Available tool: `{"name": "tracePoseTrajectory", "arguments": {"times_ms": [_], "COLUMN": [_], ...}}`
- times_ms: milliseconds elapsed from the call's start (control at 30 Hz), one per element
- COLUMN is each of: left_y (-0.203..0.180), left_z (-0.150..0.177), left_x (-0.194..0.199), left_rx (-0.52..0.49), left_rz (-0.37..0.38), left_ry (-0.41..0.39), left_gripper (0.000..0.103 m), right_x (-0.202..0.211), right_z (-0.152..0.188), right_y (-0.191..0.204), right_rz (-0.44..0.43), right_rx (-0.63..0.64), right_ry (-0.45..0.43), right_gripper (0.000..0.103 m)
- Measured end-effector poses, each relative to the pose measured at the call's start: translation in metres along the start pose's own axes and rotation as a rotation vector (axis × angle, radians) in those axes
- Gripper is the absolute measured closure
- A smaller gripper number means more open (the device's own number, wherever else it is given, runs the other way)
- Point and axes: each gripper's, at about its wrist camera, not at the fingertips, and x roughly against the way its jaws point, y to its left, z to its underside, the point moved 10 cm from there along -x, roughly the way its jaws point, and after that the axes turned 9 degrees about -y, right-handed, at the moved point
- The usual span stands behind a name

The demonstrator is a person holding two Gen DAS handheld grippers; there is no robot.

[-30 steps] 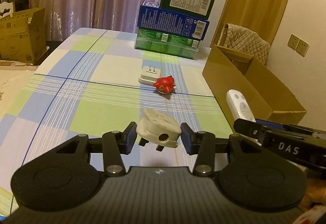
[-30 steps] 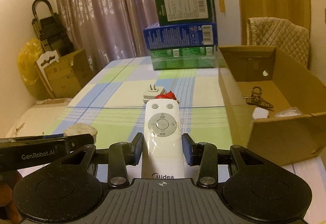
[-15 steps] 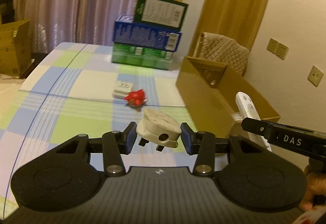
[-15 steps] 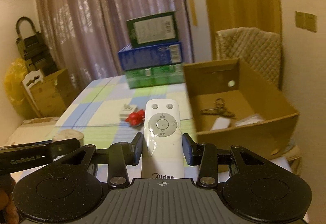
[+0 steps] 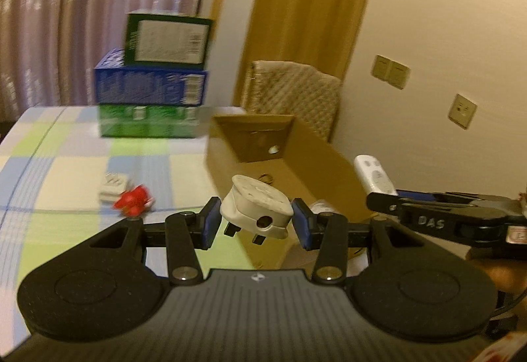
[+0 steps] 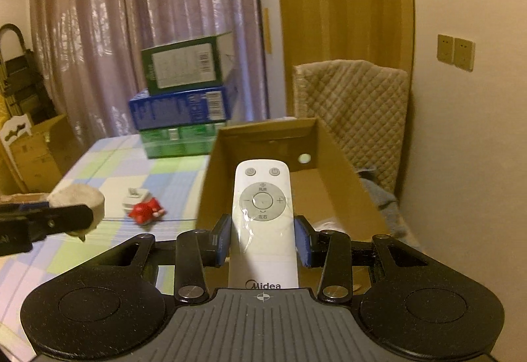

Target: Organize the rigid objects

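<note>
Carrying load to box (image 6: 332, 164): your left gripper (image 5: 256, 223) clamps plug (image 5: 257, 209), right gripper (image 6: 262, 238) clamps remote (image 6: 262, 214). Next: bring both over opening, lower, release inside.

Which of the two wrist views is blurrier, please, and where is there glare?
Left wrist view: motion blur smears the stacked boxes and red toy. Right wrist view: sharper; glare sits on the remote near its wrapped middle; both show fisheye bending.

Pink curtains (image 6: 131, 33), quilted chair (image 6: 355, 105), wall switches (image 6: 456, 51)
</note>
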Motion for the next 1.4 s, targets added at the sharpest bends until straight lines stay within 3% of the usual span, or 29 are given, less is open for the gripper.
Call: {"name": "tracePoseTrajectory", "arguments": {"times_ms": [333,733,1400], "left_y": [-0.035,-0.050,-0.060], "left_z": [-0.013,0.013,0.047], "left_x": [-0.068,-0.143,-0.183], "left_rx": [-0.029,-0.076,-0.107], "left_rz": [0.085,0.127,0.160], "left_ry": [0.043,0.145,0.238], "left_gripper": [0.062,0.062,0.062], "right_x": [-0.033,-0.086,-0.120], "right_z": [-0.001,0.004,0.022], "right_y": [-0.048,-0.073,-0.084], "right_rz": [0.005,-0.002,0.007], "right_rx": [-0.035,-0.059,-0.049], "right_ry": [0.047,0.113,0.167], "right_gripper": [0.066,0.066,0.066]}}
